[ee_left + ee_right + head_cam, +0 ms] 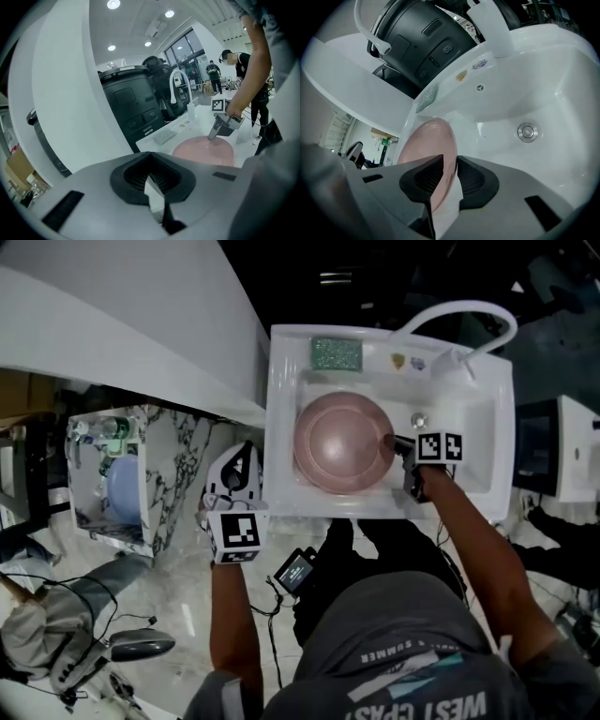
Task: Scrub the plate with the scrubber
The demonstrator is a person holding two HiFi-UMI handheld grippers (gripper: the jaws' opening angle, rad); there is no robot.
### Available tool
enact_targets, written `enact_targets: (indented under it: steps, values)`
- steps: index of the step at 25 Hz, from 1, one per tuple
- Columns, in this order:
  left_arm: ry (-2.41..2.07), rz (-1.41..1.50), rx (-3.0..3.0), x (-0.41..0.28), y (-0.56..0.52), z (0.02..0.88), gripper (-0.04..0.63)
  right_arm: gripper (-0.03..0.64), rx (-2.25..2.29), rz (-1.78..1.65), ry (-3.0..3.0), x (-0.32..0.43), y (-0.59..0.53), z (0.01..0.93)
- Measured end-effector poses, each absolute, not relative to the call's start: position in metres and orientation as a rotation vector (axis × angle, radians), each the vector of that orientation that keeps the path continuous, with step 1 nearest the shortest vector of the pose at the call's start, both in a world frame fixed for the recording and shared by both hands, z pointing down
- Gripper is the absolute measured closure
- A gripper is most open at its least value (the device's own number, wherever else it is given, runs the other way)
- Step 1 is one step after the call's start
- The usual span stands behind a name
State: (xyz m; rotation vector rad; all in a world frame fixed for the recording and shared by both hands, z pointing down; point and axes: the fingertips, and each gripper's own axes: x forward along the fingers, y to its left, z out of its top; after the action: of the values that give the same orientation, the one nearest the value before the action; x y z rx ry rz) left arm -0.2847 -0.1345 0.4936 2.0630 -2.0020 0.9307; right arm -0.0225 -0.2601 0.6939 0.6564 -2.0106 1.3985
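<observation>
Right jaws: my right gripper (450, 168) has its jaws apart and astride the right rim of the pink plate (431, 140). There is a gap on at least one side, so I read them as open, not pinching.
Left jaws: my left gripper (152, 180) is closed with nothing between its jaws. It hangs outside the sink, off its near left corner (246, 448).
Plate: it lies in the left part of the sink (281, 427) and fills most of that side (342, 442). I cannot tell whether it sits flat or leans.
Scrubber: the green scrubber (336, 353) lies flat on the far rim of the sink, just beyond the plate's far edge, touching neither gripper. Its long side runs left to right along that rim.
What the move turns on: the scrubber is on the far side of the plate from both hands. From the right jaws (392, 440) it lies far and to the left. From the left jaws it lies far and to the right. The right is a little nearer but sits at the plate. I judge the free left hand should fetch it, and those jaws must open first.
Sink contents: only the plate, with the drain (419, 419) bare to its right. I see no standing water.
Tap: the tap (469, 320) arches over the far right corner.
</observation>
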Motion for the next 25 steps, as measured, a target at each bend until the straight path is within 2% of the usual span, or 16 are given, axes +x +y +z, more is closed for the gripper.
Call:
enact_targets:
  steps: [25]
  values:
    - [-1.984,0.944,2.098,-0.267,-0.114,0.483,0.594,0.486,0.766,1.41,-2.053,-0.002,-0.265,0.688]
